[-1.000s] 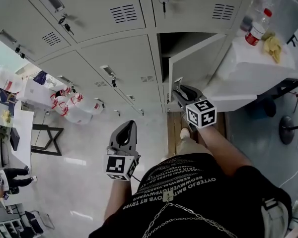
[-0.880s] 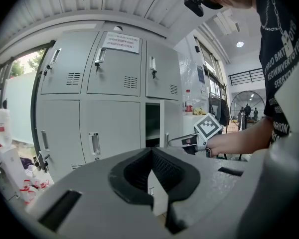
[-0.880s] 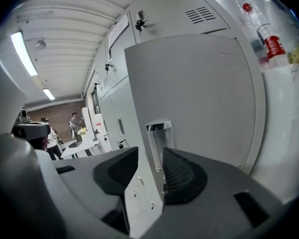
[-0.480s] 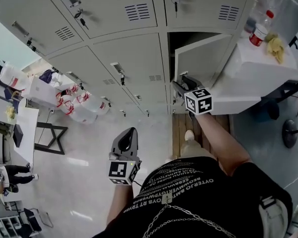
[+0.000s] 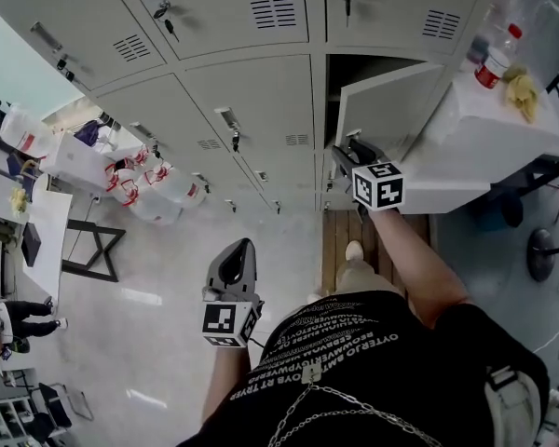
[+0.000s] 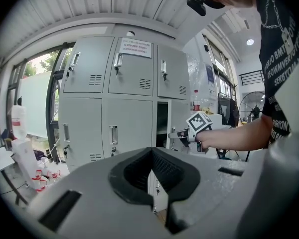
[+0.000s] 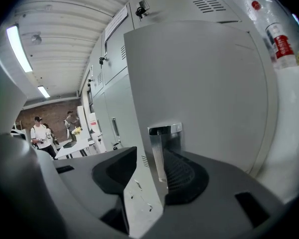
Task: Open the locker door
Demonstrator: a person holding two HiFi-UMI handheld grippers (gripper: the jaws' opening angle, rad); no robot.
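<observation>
Locker door (image 5: 391, 110) edge between jaws of right gripper (image 5: 347, 149), unclenched, just closing slightly, left gripper (image 5: 242, 248) jaws clenched, empty

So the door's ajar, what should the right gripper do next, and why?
Probably close on the handle and swing the door wider: the right gripper straddles its edge, fingers just closing slightly but not yet pressing, and it's only part open.

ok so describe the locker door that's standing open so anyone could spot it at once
Find the bank of grey lockers, then its right end beside the white table with the red-labelled bottle. The locker door there, in the lower row, is the only one swung ajar, showing a dark compartment behind it.
</observation>
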